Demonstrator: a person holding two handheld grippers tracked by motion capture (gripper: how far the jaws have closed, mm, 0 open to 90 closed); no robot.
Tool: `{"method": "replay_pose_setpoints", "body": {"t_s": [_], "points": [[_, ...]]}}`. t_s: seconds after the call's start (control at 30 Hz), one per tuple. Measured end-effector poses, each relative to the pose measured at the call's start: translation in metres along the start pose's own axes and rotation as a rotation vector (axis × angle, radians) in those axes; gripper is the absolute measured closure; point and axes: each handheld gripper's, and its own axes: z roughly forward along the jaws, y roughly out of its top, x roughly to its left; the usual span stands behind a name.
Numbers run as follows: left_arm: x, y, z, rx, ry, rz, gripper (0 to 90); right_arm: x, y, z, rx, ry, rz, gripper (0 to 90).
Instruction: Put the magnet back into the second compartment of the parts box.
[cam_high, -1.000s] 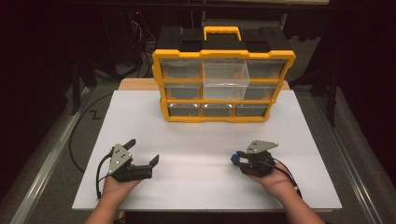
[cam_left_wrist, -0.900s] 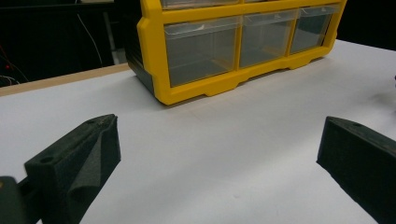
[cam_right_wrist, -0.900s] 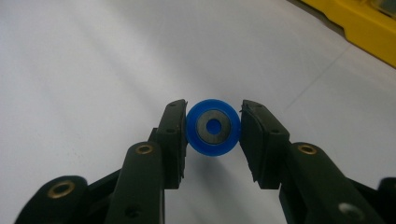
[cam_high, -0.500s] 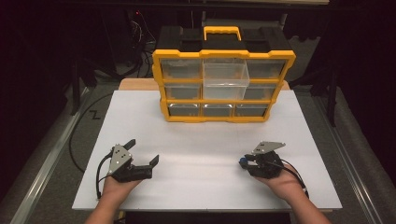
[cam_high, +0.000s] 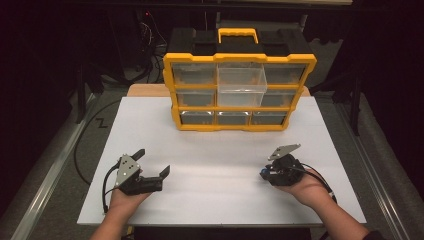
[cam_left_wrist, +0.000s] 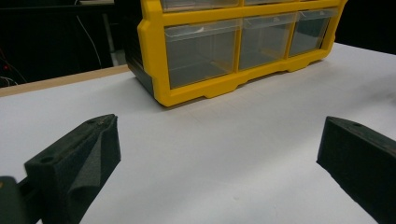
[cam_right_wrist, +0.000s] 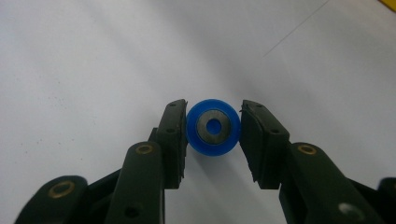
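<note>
- Blue wheel (cam_right_wrist: 213, 127) with a grey ring in its middle, pinched between the two black jaws of the right gripper (cam_right_wrist: 213, 135), one jaw on each side and both touching it.
- Jaws of that gripper only a little way apart, just as wide as the wheel.
- Right gripper (cam_high: 266, 173) low over the white bench (cam_high: 215, 150), near the front right corner, held in the right hand (cam_high: 305, 187).
- Wheel seen from above as a small blue spot (cam_high: 262, 174) at the tip of that gripper, close to the bench top.
- Left gripper (cam_high: 152, 167) near the front left corner, held in the left hand (cam_high: 125, 200), well apart from the right one.
- Jaws of the left gripper (cam_left_wrist: 210, 158) spread wide, with just bare white bench between them.
- Yellow drawer box (cam_high: 240, 92) standing at the back edge of the bench, in the middle, far from both grippers.
- One clear drawer (cam_high: 241, 85) in the top row pulled out a bit, the others pushed in.
</note>
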Motion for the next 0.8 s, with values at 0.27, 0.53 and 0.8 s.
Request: {"method": "replay_pose_setpoints", "body": {"t_s": [0.27,0.53,0.8], "points": [[0.000,0.000,0.000,-0.001,-0.001,0.001,0.0,-0.001,0.009,0.000,0.067,0.020,-0.011,64.3],[0.001,0.000,-0.001,-0.001,0.002,0.003,0.0,0.001,0.022,-0.001,0.154,0.028,-0.051,64.3],[0.001,0.000,-0.001,-0.003,0.000,0.004,0.0,0.002,0.032,-0.001,0.213,0.033,-0.076,64.3]]}}
